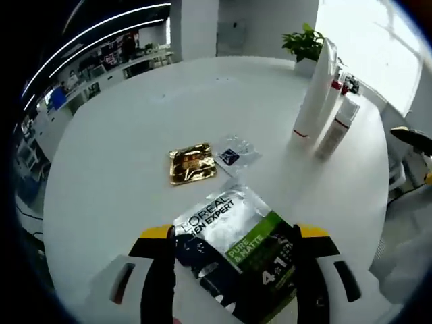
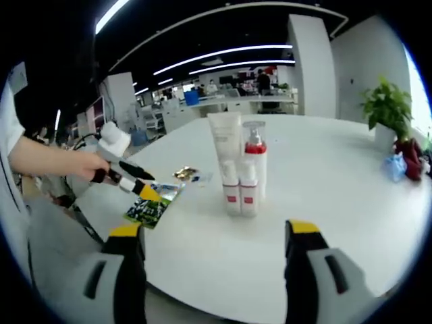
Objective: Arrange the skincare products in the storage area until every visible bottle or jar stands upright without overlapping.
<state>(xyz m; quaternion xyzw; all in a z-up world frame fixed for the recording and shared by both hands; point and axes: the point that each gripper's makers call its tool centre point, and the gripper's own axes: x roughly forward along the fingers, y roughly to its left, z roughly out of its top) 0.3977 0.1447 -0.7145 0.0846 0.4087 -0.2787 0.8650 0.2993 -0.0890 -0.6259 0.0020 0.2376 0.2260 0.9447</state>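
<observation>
Roughly four bottles (image 2: 239,165), three sachets (image 1: 237,244).

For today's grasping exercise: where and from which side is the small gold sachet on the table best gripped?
Probably by an edge. The gold sachet lies flat on the white table, so the jaws would need to come in low from the near side and pinch its near rim; a clear sachet crowds its far right corner.

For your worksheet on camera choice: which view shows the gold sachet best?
The left gripper view: the gold sachet lies flat on the white table, seen from above, square and shiny. In the right gripper view it is a small distant glint behind the left gripper.
</observation>
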